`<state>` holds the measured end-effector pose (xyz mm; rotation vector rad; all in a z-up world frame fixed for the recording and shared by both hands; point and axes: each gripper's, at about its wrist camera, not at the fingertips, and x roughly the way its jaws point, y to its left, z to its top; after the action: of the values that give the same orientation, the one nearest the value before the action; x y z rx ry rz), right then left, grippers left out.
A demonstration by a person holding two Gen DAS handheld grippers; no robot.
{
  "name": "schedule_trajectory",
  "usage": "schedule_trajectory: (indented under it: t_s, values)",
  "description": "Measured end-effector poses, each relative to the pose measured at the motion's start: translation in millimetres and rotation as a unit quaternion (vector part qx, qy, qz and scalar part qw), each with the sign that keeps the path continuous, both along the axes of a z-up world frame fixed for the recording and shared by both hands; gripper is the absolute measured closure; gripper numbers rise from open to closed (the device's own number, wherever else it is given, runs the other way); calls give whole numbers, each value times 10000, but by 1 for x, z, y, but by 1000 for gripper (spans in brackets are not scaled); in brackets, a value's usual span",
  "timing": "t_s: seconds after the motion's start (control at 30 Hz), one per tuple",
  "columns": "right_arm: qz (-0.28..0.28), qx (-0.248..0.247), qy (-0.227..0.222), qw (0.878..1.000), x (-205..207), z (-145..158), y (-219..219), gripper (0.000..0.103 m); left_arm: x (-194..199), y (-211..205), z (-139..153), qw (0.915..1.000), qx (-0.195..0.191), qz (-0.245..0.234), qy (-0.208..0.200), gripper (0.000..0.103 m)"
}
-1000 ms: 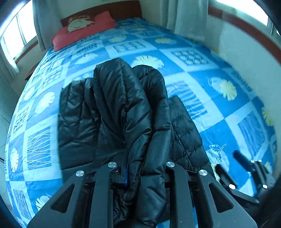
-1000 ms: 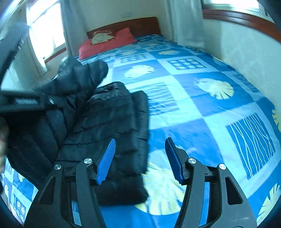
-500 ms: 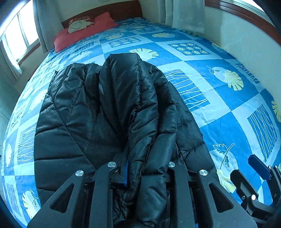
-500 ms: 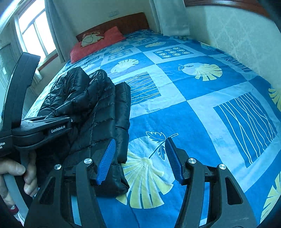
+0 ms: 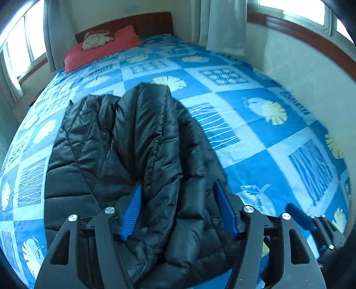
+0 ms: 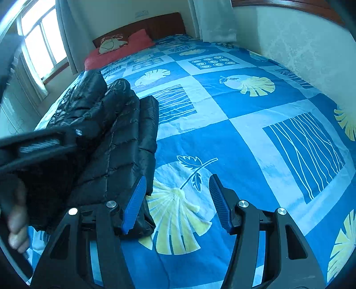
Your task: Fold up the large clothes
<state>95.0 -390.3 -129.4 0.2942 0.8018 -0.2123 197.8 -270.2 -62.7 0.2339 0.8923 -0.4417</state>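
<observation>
My left gripper (image 5: 178,209) has its jaws opening, and a thick fold of the black jacket (image 5: 124,142) sits between the blue pads (image 5: 131,213); the left pad lies against the fabric, the right one just beside it, so the squeeze looks let go. My right gripper (image 6: 175,200) stands about half open with nothing between its pads, only the bedspread (image 6: 233,137) beneath; its left pad overlaps the jacket's near corner in my view, and I can't tell whether it touches.

The jacket lies bunched on the left half of the bed, one padded part humped over the rest. In my right view the left gripper's body crosses the left edge, blurred, with a hand (image 6: 16,220) on its grip; a pale label on it is too smeared to read.

Beyond are a red pillow (image 5: 104,47) and wooden headboard (image 5: 144,21).
</observation>
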Motion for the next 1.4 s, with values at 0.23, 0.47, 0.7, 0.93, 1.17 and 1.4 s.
schedule_trajectory:
  t_s: [0.23, 0.47, 0.7, 0.93, 1.17, 1.4]
  values:
    - [-49, -14, 37, 10000, -2, 0, -3, 45, -41, 22, 45, 9959, -801, -423, -34, 39]
    - [131, 56, -246, 9996, 3, 27, 11, 44, -55, 105, 69, 9923, -1140, 87, -470, 36]
    - [557, 285, -554, 9965, 29, 65, 49, 32, -10, 209, 28, 9830, -902, 1507, -536, 31]
    - [930, 745, -223, 9926, 65, 62, 91, 21, 3, 234, -31, 9789, -1114, 1711, 9, 31]
    - [1025, 1412, 404, 9838, 74, 28, 84, 59, 2, 229, -54, 9807, -1222, 1526, 94, 31]
    - [867, 983, 315, 9909, 62, 26, 64, 85, 3, 231, -45, 9795, -1486, 1352, 136, 31]
